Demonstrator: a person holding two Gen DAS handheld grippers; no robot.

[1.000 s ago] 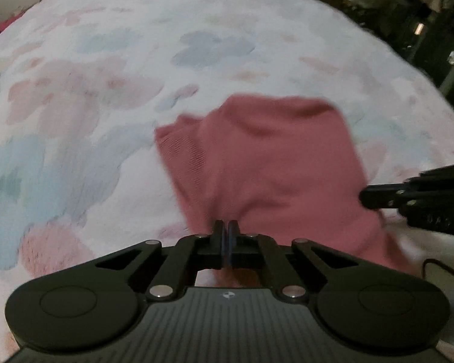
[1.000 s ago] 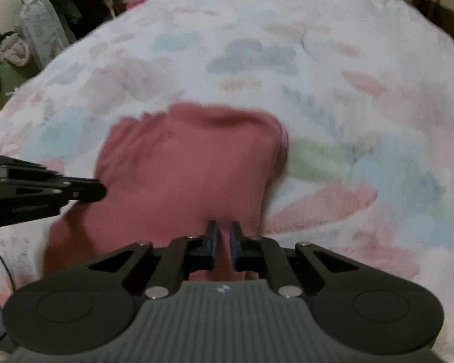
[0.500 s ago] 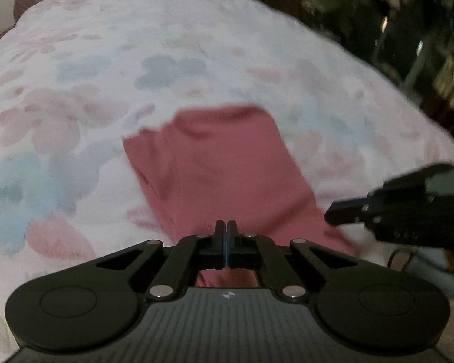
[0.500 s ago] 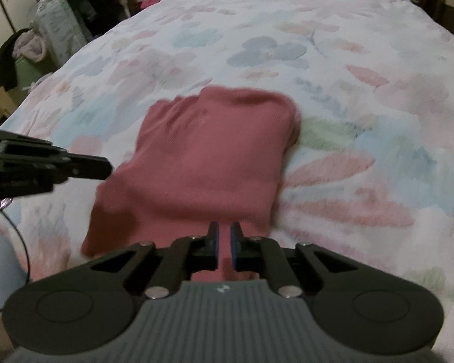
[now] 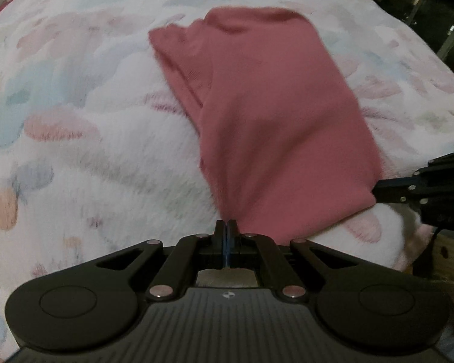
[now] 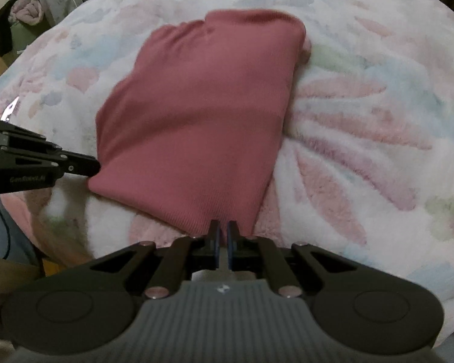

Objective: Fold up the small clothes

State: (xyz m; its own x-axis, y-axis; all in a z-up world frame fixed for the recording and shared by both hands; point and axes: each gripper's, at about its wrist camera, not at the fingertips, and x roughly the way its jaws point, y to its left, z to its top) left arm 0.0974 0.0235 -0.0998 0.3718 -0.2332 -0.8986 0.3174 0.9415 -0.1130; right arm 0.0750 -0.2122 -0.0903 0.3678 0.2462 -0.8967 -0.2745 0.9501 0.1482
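Note:
A dusty-pink ribbed garment [image 5: 272, 127] lies folded on the floral blanket, stretching away from both grippers; it also shows in the right wrist view [image 6: 196, 115]. My left gripper [image 5: 227, 227] is shut on the garment's near left corner. My right gripper [image 6: 223, 228] is shut on the near right corner, with a thin gap between its pads. Each gripper shows in the other's view, the right one [image 5: 420, 187] at the garment's right corner and the left one [image 6: 45, 163] at its left corner.
The fluffy white blanket [image 6: 363, 121] with pastel flowers covers the bed. Its near edge drops off just under the grippers. Piled clothes and bags [image 6: 27, 12] stand beyond the bed's far left; dark furniture [image 5: 432, 6] is at the far right.
Both grippers have pulled the garment's near edge toward the bed's front edge. The garment now lies longer and closer, and the views have tilted down.

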